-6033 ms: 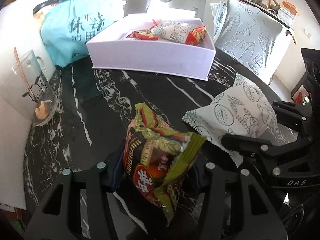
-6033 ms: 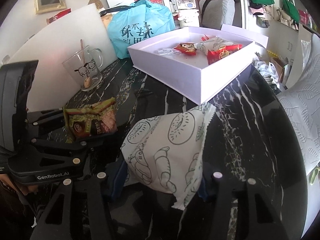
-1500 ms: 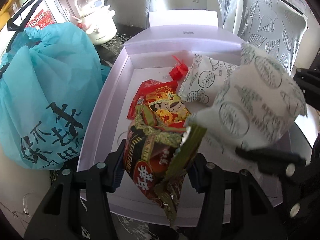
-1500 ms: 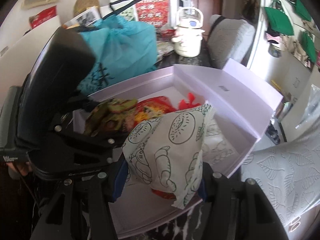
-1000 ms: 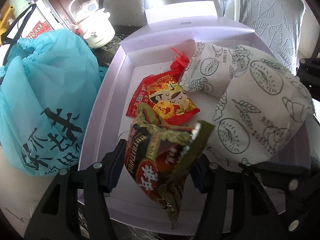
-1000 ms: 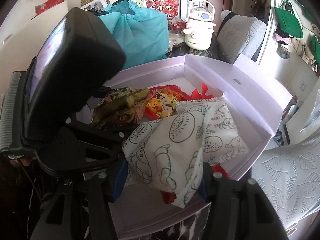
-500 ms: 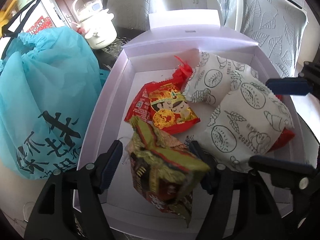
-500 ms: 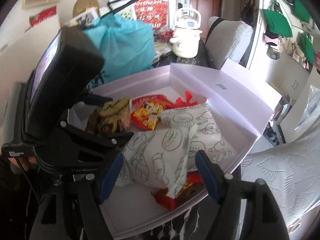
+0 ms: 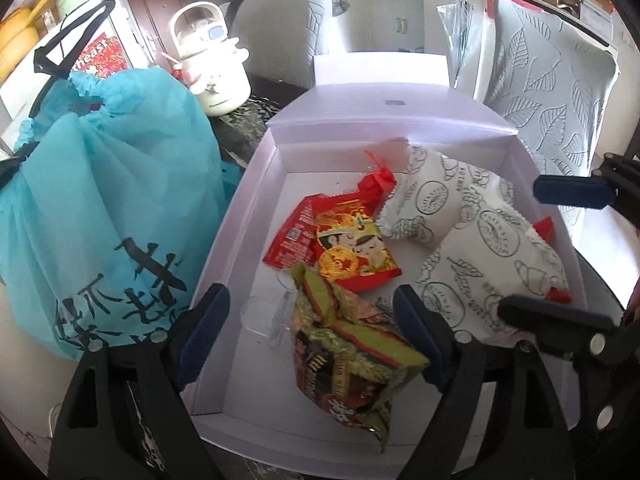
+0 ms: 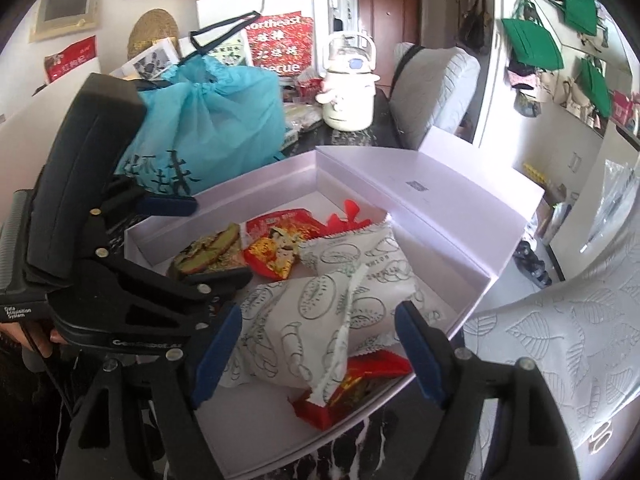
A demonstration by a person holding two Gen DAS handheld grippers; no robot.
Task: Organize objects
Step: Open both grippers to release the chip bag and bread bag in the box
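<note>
Green snack packet (image 9: 352, 356) is lying in the lilac box (image 9: 240, 216), right between the left claw (image 9: 316, 336) fingers, but the blue pads aren't touching it and the jaws are opening. That claw tilts steeply down over the box's near left corner, next to the teal drawstring bag (image 9: 108, 216). Further right, the white pastry-print packet (image 10: 316, 320) sits on a red packet (image 10: 352, 384) in the box, between the spread fingers of the right claw (image 10: 316, 356), pads clear of it, also angled down.
</note>
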